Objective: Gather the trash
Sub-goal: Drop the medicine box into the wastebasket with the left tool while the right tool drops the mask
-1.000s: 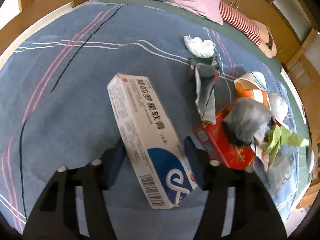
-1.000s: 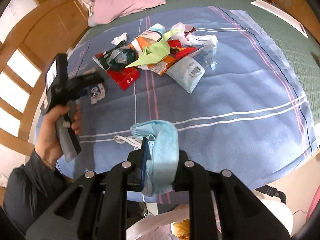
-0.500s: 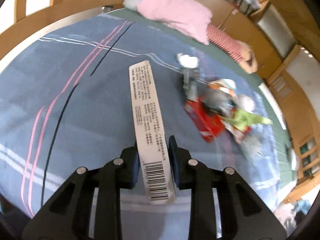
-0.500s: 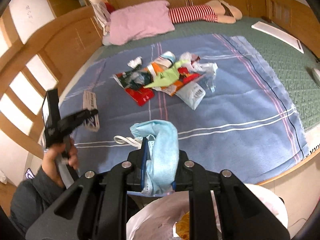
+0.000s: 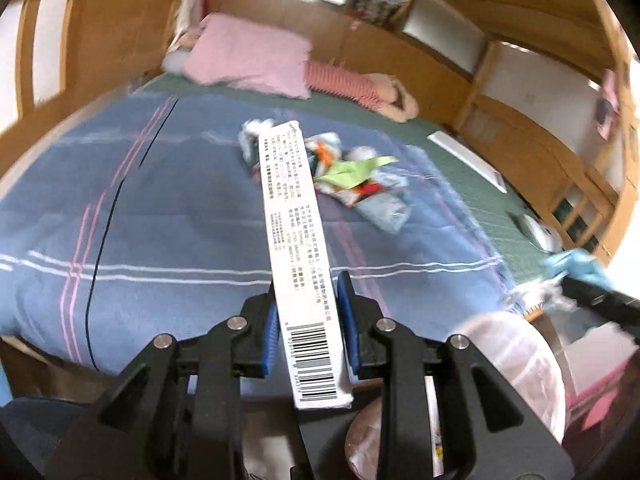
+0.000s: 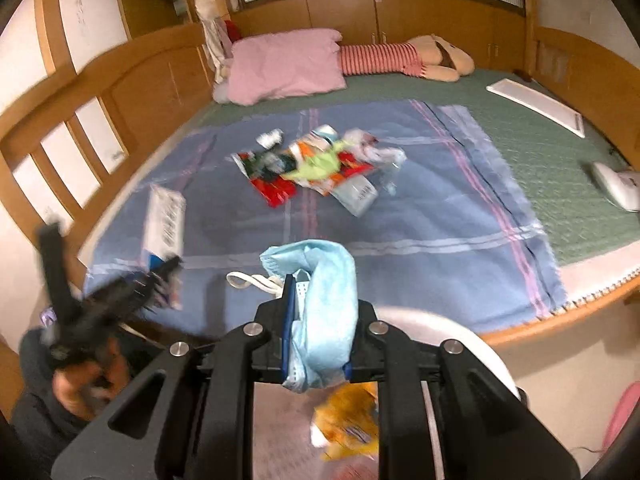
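My left gripper (image 5: pixel 306 312) is shut on a long white medicine box (image 5: pixel 296 240) with a barcode, held up above the blue blanket (image 5: pixel 180 216). The same box (image 6: pixel 164 220) and the left gripper (image 6: pixel 160 276) show blurred at the left of the right wrist view. My right gripper (image 6: pixel 320 320) is shut on a crumpled light-blue face mask (image 6: pixel 324 280), over a white trash bag (image 6: pixel 440 336) that holds an orange wrapper (image 6: pixel 352 420). A pile of wrappers and paper (image 6: pixel 320 164) lies on the middle of the blanket.
The bed has a green mattress cover (image 6: pixel 560 140), a pink pillow (image 6: pixel 284 64) and a striped plush toy (image 6: pixel 400 58) at the far end. A wooden frame (image 6: pixel 80 120) runs along the left. The bag's rim (image 5: pixel 516 344) sits below right in the left wrist view.
My left gripper closed on the medicine box and lifted it off the blanket, pulling back toward the bed's edge. The right gripper with the mask rose and drew back over the trash bag.
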Tool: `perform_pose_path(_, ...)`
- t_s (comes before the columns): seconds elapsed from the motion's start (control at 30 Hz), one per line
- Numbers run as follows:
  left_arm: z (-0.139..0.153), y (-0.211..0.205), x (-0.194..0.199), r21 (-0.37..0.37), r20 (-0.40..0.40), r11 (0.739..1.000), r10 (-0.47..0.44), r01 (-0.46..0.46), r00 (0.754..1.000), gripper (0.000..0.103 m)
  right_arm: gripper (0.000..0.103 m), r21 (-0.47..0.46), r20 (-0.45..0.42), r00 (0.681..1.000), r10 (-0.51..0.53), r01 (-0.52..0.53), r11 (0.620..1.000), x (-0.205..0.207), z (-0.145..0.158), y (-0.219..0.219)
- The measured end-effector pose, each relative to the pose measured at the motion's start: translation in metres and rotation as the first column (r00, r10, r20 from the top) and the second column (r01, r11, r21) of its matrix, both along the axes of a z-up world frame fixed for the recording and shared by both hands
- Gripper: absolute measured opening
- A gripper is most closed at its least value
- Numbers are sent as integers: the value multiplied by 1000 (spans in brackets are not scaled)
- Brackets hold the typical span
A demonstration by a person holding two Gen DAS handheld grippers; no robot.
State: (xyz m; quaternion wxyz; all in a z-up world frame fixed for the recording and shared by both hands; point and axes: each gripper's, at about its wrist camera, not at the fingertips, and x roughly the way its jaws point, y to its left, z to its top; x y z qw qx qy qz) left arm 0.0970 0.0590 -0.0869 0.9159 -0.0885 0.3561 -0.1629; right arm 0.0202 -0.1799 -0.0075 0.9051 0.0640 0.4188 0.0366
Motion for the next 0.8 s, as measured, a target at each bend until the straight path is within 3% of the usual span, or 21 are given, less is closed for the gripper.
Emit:
perform_pose_path(0.13, 23, -14, -29, -41, 32, 996, -81, 82, 996, 27, 20, -40, -84, 996, -39, 35, 999, -18, -18, -14)
perform_pose_path(0.17, 27, -18, -36, -58, 32, 992, -112, 113, 993, 27, 23, -53, -140, 989, -51, 44, 998, -21, -28, -18)
perform_pose_path(0.23, 29, -26, -43, -82, 18, 985, -154, 155, 988, 27, 58, -87, -218, 975, -50, 32, 996, -26, -43, -19)
perform_pose_path(0.3, 29, -37, -49, -92, 8, 977, -191, 191, 982, 27, 77, -119, -206, 975, -79, 56, 991, -35, -44, -24)
perform_pose_path(0.43, 24, -55, -57, -97, -9, 955, -283, 280, 959, 27, 82, -53, -110, 974, -197, 192, 980, -46, -23, -53)
perform_pose_path(0.53, 20, -75, -66, -110, -10, 906, -412, 409, 911, 28, 83, 74, -40, 949, -311, 314, 947, -52, -8, -84)
perform_pose_path(0.67, 9, -110, -86, -91, -39, 813, -580, 575, 814, 30, 83, 134, 1, 919, -395, 391, 910, -57, 2, -101)
perform_pose_path(0.73, 3, -125, -94, -65, -62, 790, -613, 609, 788, 38, 83, 138, -3, 919, -394, 391, 910, -58, 2, -99)
perform_pose_path(0.8, -2, -131, -99, -29, -76, 790, -613, 613, 786, 80, 83, 140, -8, 922, -386, 383, 913, -57, -1, -97)
